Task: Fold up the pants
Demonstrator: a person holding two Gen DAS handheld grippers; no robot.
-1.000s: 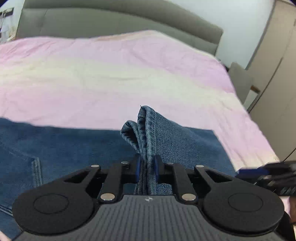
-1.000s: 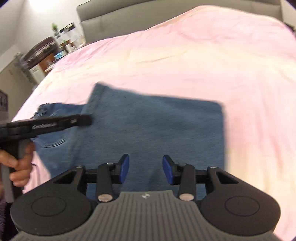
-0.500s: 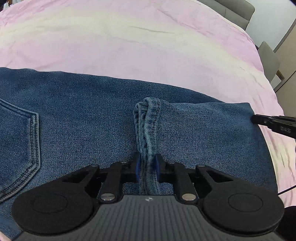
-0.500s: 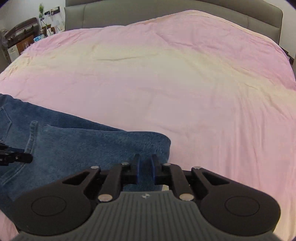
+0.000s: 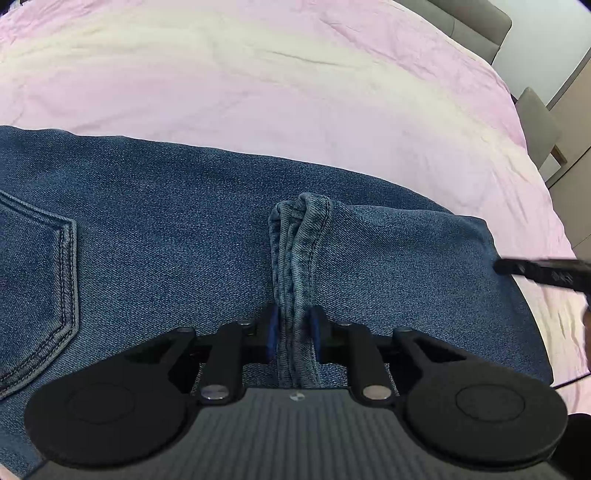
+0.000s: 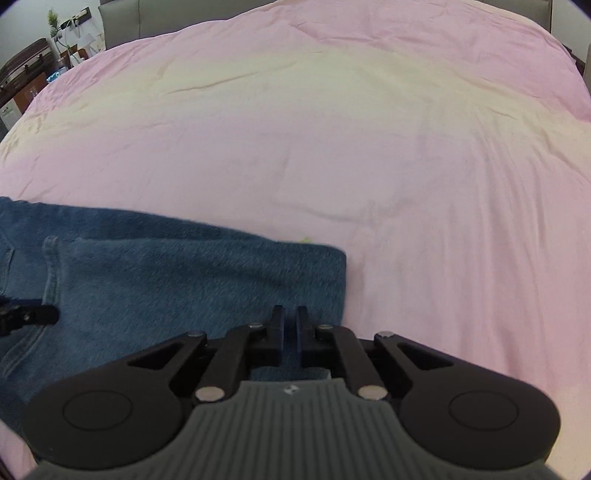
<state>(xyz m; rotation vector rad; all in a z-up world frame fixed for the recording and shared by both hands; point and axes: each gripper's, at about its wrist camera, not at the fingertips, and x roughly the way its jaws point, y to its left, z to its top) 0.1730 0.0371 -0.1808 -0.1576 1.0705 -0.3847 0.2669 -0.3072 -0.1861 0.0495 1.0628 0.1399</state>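
Jaws of the left gripper (image 5: 293, 334): clenched on a bunched hem ridge of the jeans (image 5: 166, 236), which rises between the blue pads. Tool held low, pointing forward across the denim.

Jaws of the right gripper (image 6: 290, 334): drawn nearly together, a thin slit between the pads; whether fabric is pinched cannot be told. Tool low over the near right corner of the jeans (image 6: 207, 280).

Jeans: blue denim, lying flat on the bed (image 6: 332, 129) near its front edge, folded layer on top; back pocket (image 5: 37, 280) with double stitching at left.

Writing: pale lettering on the right gripper's side (image 5: 546, 271), blurred, unreadable.

Surroundings: pink-and-cream bedcover, wrinkled; grey headboard (image 5: 461, 22); grey chair (image 5: 535, 122) beside the bed; dark cabinet (image 6: 22, 70) and small plant (image 6: 53, 20) at far left.
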